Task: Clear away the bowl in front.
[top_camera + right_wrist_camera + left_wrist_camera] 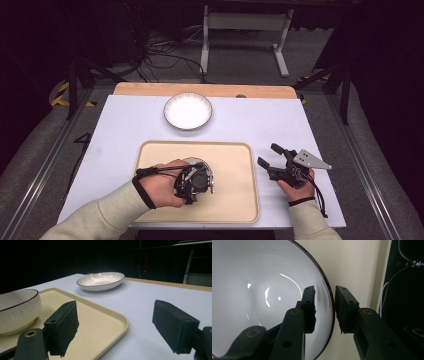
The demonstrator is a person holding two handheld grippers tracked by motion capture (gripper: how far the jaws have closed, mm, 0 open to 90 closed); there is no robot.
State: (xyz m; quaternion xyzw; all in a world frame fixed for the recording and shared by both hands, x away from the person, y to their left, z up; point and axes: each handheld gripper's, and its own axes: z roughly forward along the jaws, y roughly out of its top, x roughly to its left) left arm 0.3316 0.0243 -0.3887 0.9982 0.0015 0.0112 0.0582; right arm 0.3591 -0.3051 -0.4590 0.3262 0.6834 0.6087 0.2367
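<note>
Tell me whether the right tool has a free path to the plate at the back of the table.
Probably yes. The right tool is open and holds nothing, and bare table lies between it and the plate. The tray sits off to its left, not in the way.

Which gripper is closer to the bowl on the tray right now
Left. The left gripper straddles the rim of the bowl, jaws apart; the right gripper hovers open beside the tray, off its right edge.
</note>
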